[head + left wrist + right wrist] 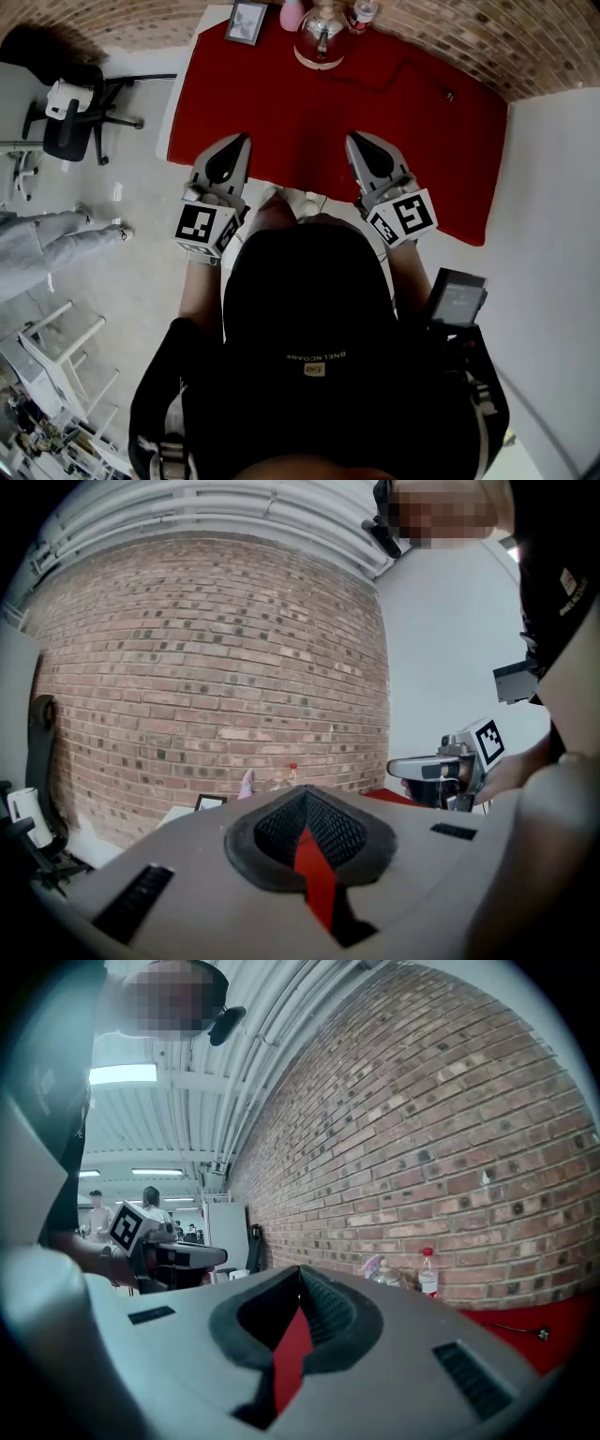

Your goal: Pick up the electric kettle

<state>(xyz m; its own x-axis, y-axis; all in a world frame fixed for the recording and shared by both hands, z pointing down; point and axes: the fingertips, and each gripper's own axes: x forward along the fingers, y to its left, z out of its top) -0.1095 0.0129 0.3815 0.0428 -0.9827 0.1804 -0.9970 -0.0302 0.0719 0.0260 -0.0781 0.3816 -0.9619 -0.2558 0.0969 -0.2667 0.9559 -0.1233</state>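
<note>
Black office chair (70, 111) stands on the floor, well left of the left tool. Left tool (241, 142): jaws together, nothing between them, held level over the near-left part of the red-covered worktop (281, 108). From its own view the closed tips (305, 794) point at the brick wall (216, 667).

Far edge of the worktop, ahead of both tools, left to right:
- small framed picture (247, 22), ahead of the left tool
- pink object (292, 14), too small to identify
- clear glass electric kettle (322, 36), upright, about midway between the lines of the two tools, well apart from both, untouched
- clear plastic bottle with a red cap (362, 13), just beside the kettle on its right

Right tool (354, 141): jaws closed on nothing too, level with the left tool, tips (300, 1271) aimed towards the wall end. Black cable (448, 93) lies on the red cover ahead and right of the right tool.
</note>
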